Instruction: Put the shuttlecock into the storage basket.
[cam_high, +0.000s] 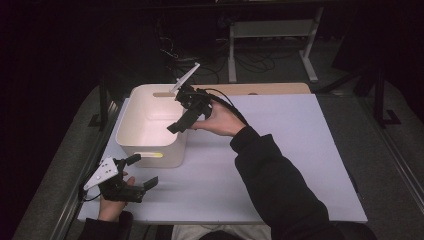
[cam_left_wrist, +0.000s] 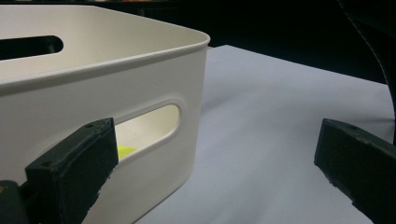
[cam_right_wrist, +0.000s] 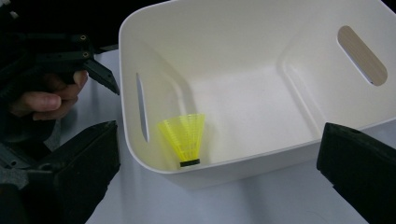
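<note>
Right gripper view: yellow plastic shuttlecock (cam_right_wrist: 183, 138) is lying in the white plastic bin (cam_right_wrist: 261, 156) below the spread, empty right gripper (cam_right_wrist: 219, 168), which should be lifting straight clear of the rim.

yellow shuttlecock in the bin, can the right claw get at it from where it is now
Probably yes. The right claw hangs open over the white bin, whose top is open, and the yellow shuttlecock lies uncovered on the floor by the near wall, which may crowd one jaw.
</note>
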